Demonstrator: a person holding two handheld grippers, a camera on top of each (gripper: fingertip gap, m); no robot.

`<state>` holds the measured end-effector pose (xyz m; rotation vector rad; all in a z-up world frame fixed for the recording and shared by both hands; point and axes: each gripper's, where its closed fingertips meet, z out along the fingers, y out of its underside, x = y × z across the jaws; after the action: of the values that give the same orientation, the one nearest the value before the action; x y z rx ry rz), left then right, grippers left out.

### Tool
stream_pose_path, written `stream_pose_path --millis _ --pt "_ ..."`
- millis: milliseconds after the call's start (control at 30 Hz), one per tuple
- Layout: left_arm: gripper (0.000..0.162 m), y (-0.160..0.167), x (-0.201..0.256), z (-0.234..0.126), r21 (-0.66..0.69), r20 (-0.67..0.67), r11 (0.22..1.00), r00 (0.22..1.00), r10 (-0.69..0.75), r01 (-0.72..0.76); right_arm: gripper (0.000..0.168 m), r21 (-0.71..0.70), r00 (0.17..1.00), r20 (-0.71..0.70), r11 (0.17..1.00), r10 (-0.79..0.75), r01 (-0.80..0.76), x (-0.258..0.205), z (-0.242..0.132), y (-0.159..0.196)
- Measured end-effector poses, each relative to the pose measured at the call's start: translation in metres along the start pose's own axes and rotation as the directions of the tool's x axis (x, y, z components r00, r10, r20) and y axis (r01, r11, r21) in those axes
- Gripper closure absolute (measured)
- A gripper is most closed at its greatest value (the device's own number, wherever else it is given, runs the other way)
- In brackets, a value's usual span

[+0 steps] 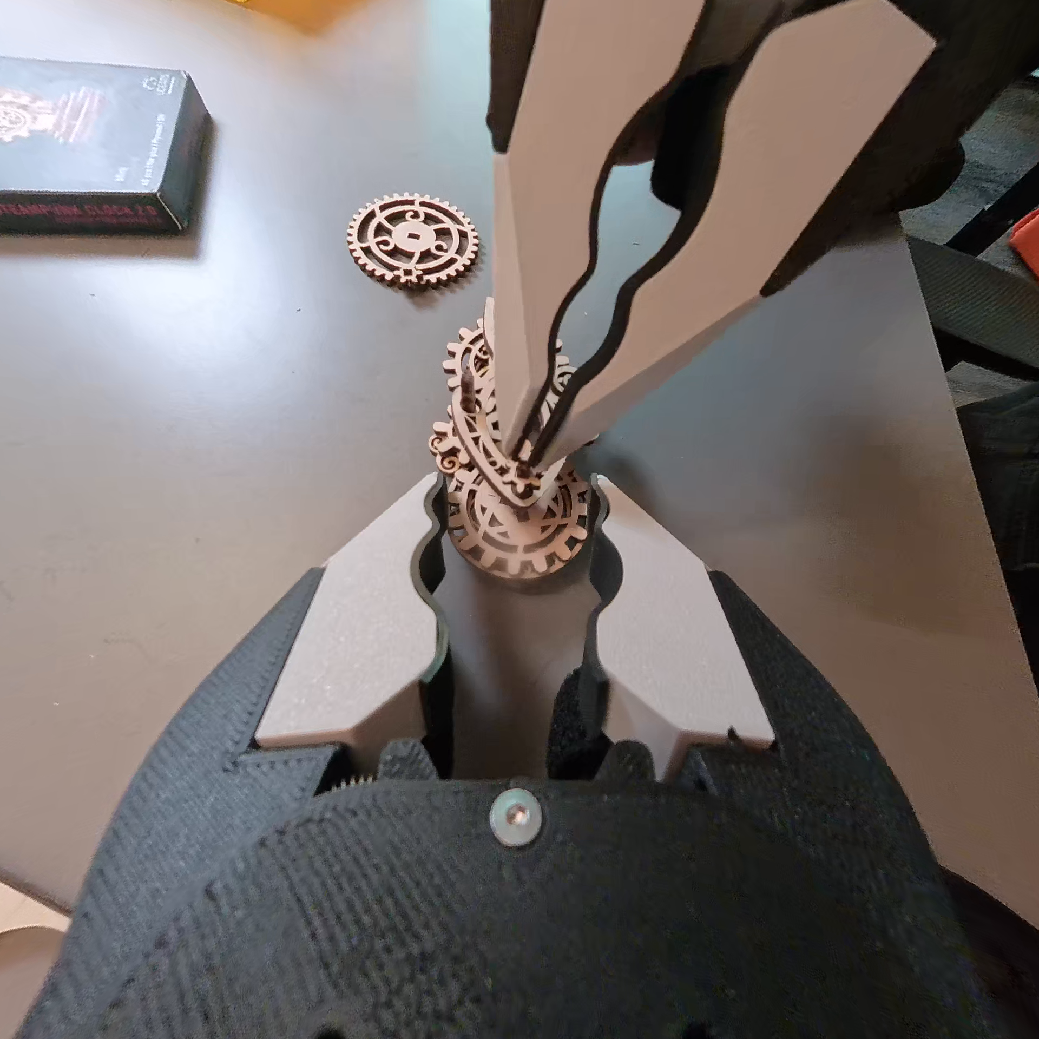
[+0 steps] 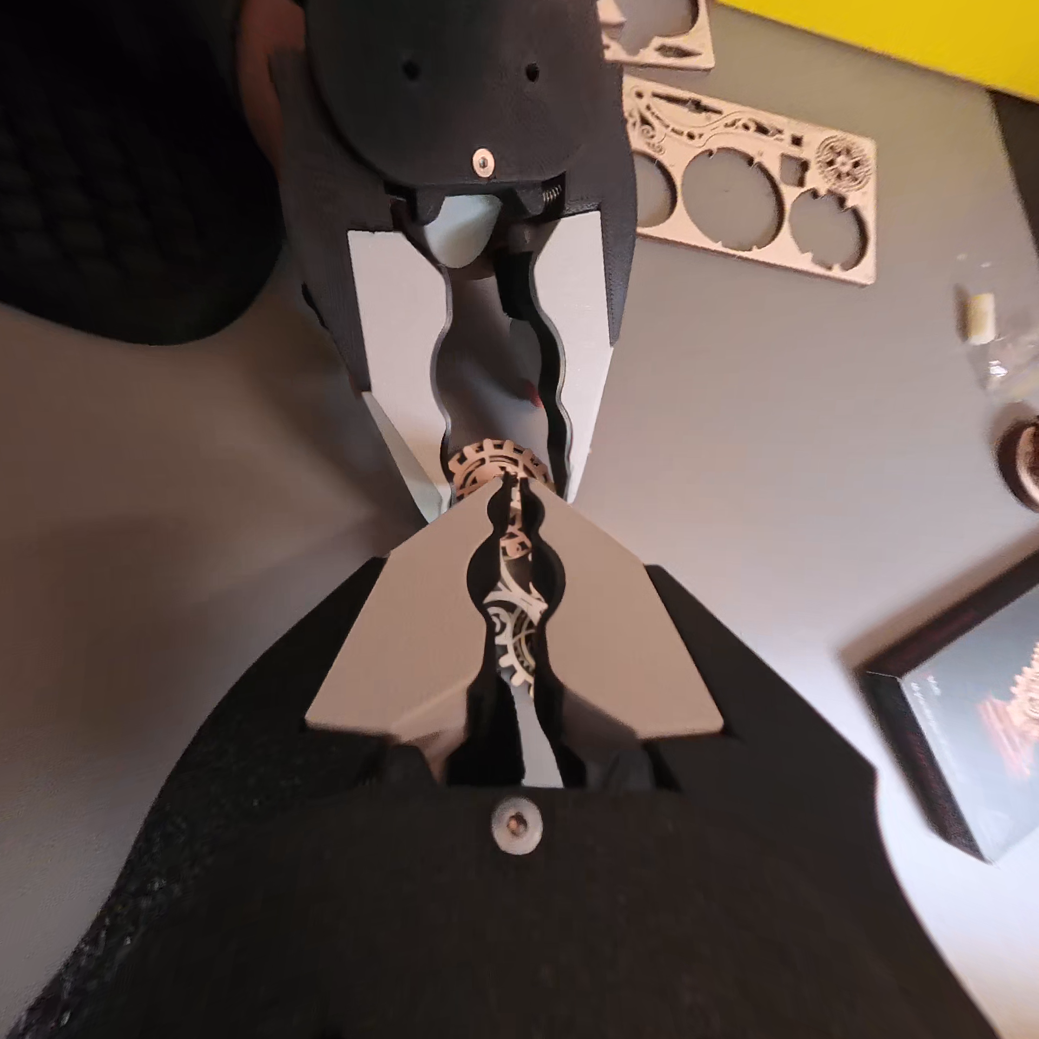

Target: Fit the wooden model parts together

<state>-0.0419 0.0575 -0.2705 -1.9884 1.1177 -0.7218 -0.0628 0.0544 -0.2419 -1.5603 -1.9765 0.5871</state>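
Note:
A small wooden model (image 1: 517, 542) of stacked ornate gears stands on the grey table (image 1: 225, 450). My left gripper (image 1: 517, 495) is shut on its round toothed base, one finger on each side. My right gripper (image 1: 525, 458) comes down from the far side and is shut on a thin curved wooden part (image 1: 478, 444) at the top of the stack. In the right wrist view my right gripper (image 2: 514, 486) pinches that thin part (image 2: 514, 613) edge-on, and the left gripper (image 2: 503, 455) opposite holds the gear base (image 2: 478, 464). A loose wooden gear (image 1: 413, 242) lies flat behind the model.
A black box lies at the far left (image 1: 95, 152) and shows in the right wrist view (image 2: 967, 748). Two punched-out wooden sheets (image 2: 753, 185) lie near a yellow surface (image 2: 899, 39). A clear plastic bag (image 2: 1012, 360) sits nearby. The table edge (image 1: 956, 438) runs along the right.

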Motion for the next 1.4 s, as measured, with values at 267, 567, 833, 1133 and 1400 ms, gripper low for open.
stream_pose_path --millis 267,567,833,1133,1400 --pt "0.113 0.0000 0.0000 0.0007 -0.002 0.021 0.999 0.999 0.032 -0.032 0.158 -0.117 0.991 0.133 0.993 0.023 -0.008 -0.0035 0.0003 -0.0004" --pt "0.113 0.0000 0.0000 0.0005 -0.002 0.031 0.999 0.998 0.046 -0.046 0.162 -0.234 0.984 0.172 0.970 -0.034 0.074 -0.0035 0.0043 0.0040" --pt "0.113 0.0003 0.0003 -0.0004 -0.001 0.029 0.999 0.999 0.046 -0.046 0.161 -0.278 0.985 0.172 0.958 -0.028 0.076 -0.0055 0.0064 0.0041" --pt "0.113 0.0003 0.0005 -0.0004 -0.001 0.030 0.999 0.999 0.043 -0.043 0.161 -0.280 0.988 0.151 0.956 -0.045 0.086 -0.0057 0.0066 0.0062" --pt "0.114 0.0004 0.0006 -0.0005 -0.001 0.033 0.999 0.998 0.046 -0.046 0.161 -0.264 0.989 0.144 0.962 -0.028 0.066 -0.0059 0.0082 0.0056"
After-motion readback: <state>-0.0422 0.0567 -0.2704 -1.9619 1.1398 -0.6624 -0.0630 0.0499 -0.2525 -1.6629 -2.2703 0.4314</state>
